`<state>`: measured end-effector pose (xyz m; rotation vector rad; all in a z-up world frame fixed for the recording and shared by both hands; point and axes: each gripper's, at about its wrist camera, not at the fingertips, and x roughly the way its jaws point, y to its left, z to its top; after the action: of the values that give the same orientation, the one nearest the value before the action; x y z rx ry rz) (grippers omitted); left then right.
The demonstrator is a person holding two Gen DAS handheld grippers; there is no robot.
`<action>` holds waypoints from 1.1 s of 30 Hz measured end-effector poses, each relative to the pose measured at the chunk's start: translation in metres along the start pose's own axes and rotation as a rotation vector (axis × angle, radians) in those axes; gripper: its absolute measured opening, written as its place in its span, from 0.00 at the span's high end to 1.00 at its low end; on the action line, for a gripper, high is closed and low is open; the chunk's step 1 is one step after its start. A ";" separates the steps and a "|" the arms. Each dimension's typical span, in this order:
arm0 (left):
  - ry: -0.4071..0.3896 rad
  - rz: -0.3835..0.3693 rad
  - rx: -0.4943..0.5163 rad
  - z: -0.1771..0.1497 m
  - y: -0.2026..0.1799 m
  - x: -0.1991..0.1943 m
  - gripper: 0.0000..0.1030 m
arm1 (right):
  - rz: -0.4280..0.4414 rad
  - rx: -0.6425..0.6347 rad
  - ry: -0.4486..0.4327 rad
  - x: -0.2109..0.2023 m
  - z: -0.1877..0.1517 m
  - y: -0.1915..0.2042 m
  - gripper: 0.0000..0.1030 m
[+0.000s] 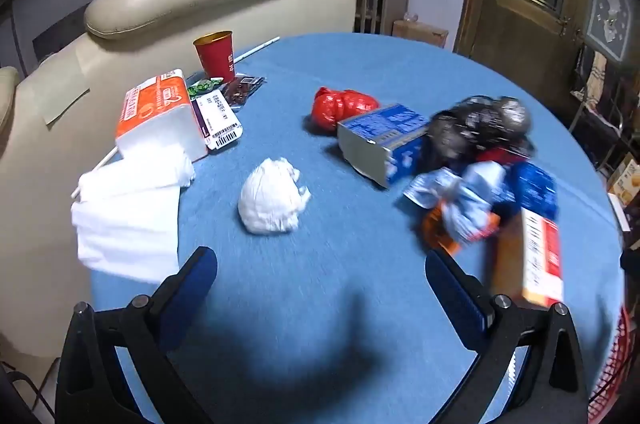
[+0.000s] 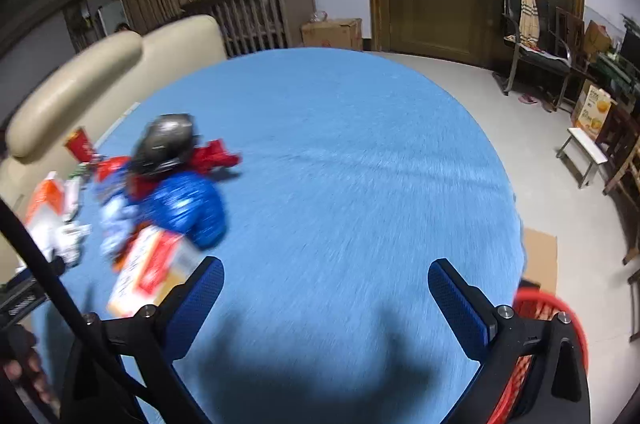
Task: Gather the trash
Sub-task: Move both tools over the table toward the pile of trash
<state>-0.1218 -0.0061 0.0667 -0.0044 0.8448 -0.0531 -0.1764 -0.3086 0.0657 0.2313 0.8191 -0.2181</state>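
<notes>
Two hand-held grippers hang over the blue bench [image 1: 320, 304], both tilted down, jaws wide and empty: the left hand-held gripper [image 1: 320, 256] and the right hand-held gripper [image 2: 326, 266]. Just beyond the left one lies a white wad [image 1: 274, 196], with flat tissues [image 1: 128, 220] at the left edge. To the right sits an orange box [image 1: 540, 256], then crumpled wrappers [image 1: 468, 200], a blue carton [image 1: 384, 140], a black bag [image 1: 480, 124] and a red bag [image 1: 340, 106]. Farther left stand a tissue pack [image 1: 160, 112] and a red cup [image 1: 216, 54]. A red basket [image 2: 548, 308] sits beside the bench, near the right hand-held gripper.
</notes>
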 end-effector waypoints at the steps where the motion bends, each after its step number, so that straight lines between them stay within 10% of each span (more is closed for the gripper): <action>1: -0.001 -0.007 -0.001 -0.002 0.000 -0.005 0.00 | 0.020 0.005 -0.003 -0.010 -0.005 0.002 0.00; 13: -0.048 -0.040 0.034 -0.028 -0.011 -0.056 0.00 | 0.136 0.130 -0.048 -0.086 -0.059 0.002 0.00; 33: -0.034 -0.059 0.075 -0.043 -0.020 -0.057 0.00 | 0.081 0.078 -0.053 -0.088 -0.079 0.015 0.00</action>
<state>-0.1925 -0.0221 0.0814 0.0400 0.8083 -0.1392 -0.2855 -0.2632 0.0803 0.3307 0.7480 -0.1792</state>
